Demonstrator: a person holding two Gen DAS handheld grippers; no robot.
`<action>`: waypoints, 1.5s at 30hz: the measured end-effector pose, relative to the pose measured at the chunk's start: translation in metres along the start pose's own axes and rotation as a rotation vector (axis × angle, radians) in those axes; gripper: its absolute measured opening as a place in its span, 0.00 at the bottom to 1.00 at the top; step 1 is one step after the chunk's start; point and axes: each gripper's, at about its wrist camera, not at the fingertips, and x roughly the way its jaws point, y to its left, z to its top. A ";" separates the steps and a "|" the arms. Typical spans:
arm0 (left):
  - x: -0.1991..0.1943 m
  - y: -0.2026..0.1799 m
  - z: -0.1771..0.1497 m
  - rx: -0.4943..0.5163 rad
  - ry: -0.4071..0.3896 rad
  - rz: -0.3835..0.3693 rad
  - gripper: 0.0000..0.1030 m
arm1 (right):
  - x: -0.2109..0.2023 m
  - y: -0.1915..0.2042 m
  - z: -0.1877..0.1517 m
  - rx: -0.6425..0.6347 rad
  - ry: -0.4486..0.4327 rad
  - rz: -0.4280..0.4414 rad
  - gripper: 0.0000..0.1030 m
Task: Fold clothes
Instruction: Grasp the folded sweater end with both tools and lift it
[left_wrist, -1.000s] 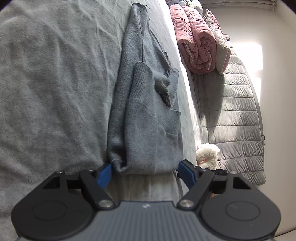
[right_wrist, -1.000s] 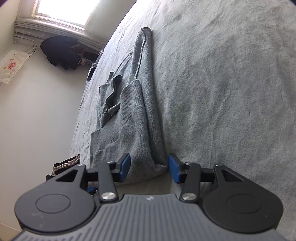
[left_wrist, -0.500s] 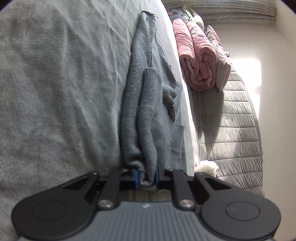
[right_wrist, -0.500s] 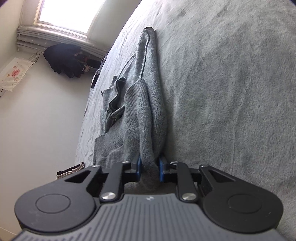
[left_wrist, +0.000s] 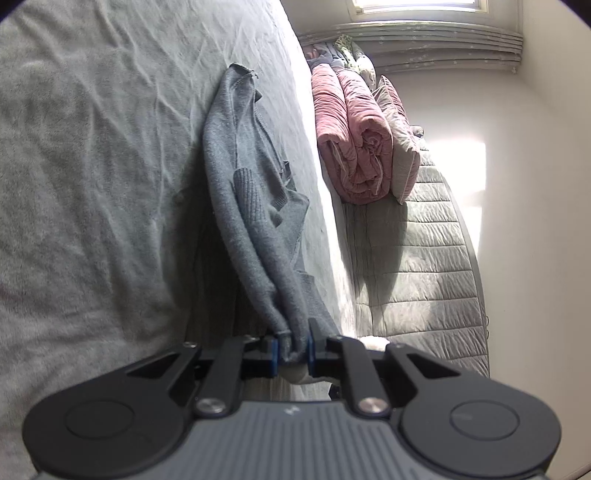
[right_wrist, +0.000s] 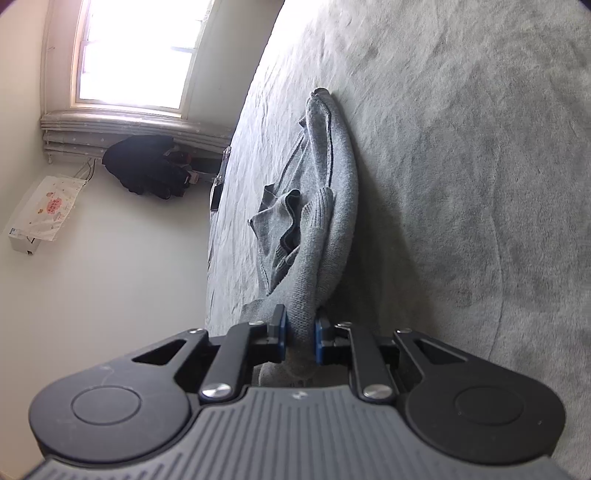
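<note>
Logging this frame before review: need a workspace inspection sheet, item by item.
Surface: grey bedspread, wrinkled, covers the bed.
Job's things: grey sweater, folded lengthwise into a narrow strip, near end lifted, far end on the bedspread.
Clutter: pink rolled quilt and a pillow on a grey quilted cover; phone-like item at the bed edge.
Grippers: left hand-held gripper shut on the sweater's near end; right hand-held gripper closing, pads pressing the sweater.
Cables: wires on the wall below the window sill.
Surroundings: window, dark clothing heap, white walls.
</note>
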 end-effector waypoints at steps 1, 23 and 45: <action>-0.004 -0.003 -0.004 -0.001 0.002 -0.003 0.13 | -0.004 0.003 -0.001 0.008 -0.004 0.004 0.17; -0.095 -0.008 -0.132 -0.126 0.034 -0.018 0.13 | -0.083 0.007 -0.086 0.140 -0.003 0.017 0.17; -0.020 -0.013 -0.002 -0.226 -0.069 -0.009 0.13 | -0.005 0.002 0.008 0.321 -0.095 0.032 0.19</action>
